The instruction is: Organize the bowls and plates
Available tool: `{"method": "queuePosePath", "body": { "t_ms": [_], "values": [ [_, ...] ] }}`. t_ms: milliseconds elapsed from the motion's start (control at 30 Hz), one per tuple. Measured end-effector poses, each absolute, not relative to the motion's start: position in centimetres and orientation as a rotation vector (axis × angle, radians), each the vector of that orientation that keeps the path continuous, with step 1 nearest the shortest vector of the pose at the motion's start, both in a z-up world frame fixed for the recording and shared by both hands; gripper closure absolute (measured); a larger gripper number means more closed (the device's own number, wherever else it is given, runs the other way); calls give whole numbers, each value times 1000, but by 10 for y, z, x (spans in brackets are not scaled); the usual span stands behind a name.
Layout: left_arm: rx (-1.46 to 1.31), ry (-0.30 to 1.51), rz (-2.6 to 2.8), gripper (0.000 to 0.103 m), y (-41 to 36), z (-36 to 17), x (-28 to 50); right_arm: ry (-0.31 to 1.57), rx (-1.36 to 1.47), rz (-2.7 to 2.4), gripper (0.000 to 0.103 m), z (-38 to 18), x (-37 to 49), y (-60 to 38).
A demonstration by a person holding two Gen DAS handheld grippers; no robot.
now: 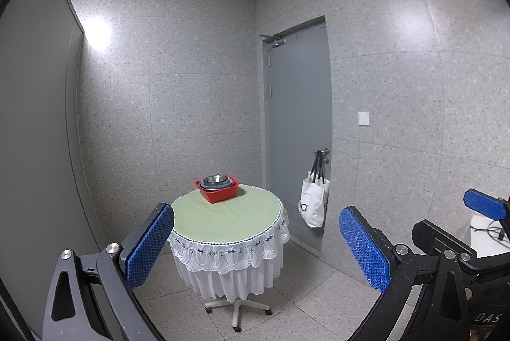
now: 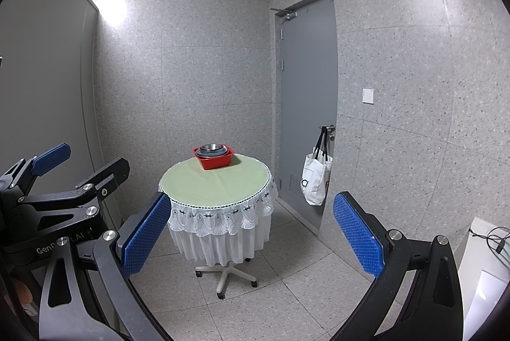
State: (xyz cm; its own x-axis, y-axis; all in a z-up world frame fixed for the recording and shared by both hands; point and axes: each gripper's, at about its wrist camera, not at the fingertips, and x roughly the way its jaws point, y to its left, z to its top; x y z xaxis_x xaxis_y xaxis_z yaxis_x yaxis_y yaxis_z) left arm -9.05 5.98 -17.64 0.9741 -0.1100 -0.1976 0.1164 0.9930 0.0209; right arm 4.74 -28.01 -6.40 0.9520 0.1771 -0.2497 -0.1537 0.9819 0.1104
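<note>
Two grippers hang well back from the table [image 1: 223, 213], both with fingers spread wide and holding nothing: the left gripper [image 1: 256, 248] and the right gripper [image 2: 251, 234]. The risk, as a guess, lies in the stack: a red tub [image 1: 217, 193] at the table's far edge holds nested bowls [image 1: 216, 182], a steel one on top. Pinching one rim could lift several together or drag the tub off the cloth. No plates can be made out at this range.
</note>
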Motion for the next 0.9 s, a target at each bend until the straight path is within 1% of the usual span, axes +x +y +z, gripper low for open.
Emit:
{"method": "queuePosePath", "body": {
  "t_ms": [900],
  "values": [
    [34,198,-106,0,60,-182,-83,267,95,175,0,-68,52,-269]
  ]
}}
